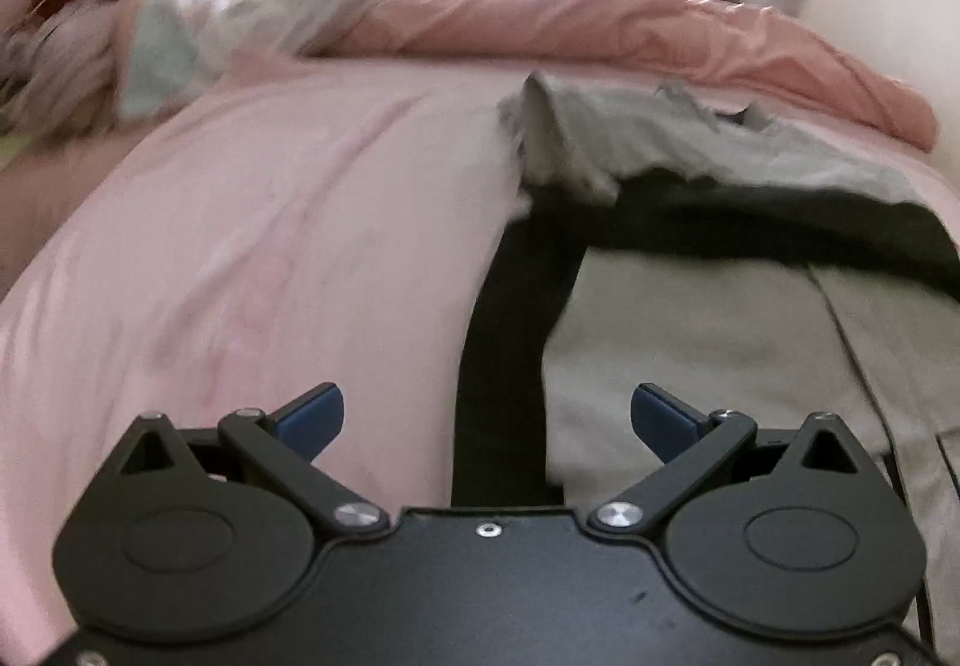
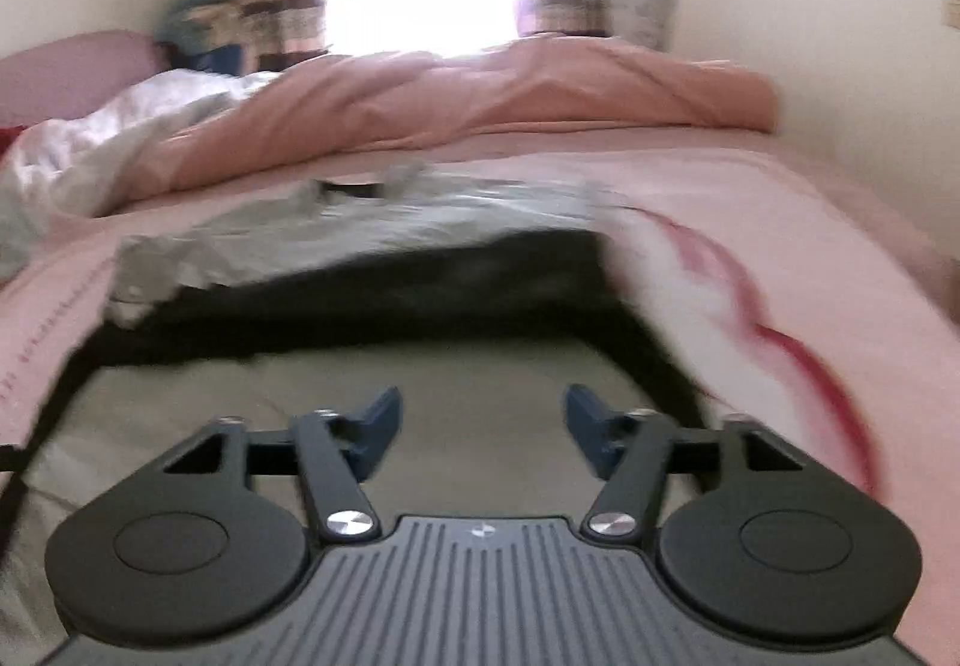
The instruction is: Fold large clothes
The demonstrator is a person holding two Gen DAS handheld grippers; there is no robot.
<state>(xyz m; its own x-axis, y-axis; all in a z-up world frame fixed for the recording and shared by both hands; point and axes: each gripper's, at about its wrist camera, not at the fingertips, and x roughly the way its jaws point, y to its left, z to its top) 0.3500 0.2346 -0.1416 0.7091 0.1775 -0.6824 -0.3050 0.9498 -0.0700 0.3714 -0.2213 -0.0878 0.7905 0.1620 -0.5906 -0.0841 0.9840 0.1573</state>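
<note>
Grey, black and beige large cloth garment (image 1: pixel 690 306) lies spread on the pink bedsheet (image 1: pixel 270 246), filling the right half of the left wrist view and the centre of the right wrist view. Its crumpled grey top edge could bunch or slide out of line if pulled unevenly. Left gripper (image 1: pixel 487 420) stands wide open, holding nothing, above the garment's dark edge. Right gripper (image 2: pixel 483 426) is likewise open and empty over the beige panel.

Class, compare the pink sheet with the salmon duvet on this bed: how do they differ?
The sheet is pale pink; the duvet is a deeper salmon. The sheet lies spread fairly flat; the duvet is bunched in a heap at the far side. The garment lies on the sheet, not on the duvet. Both are plain bedding on one bed.
</note>
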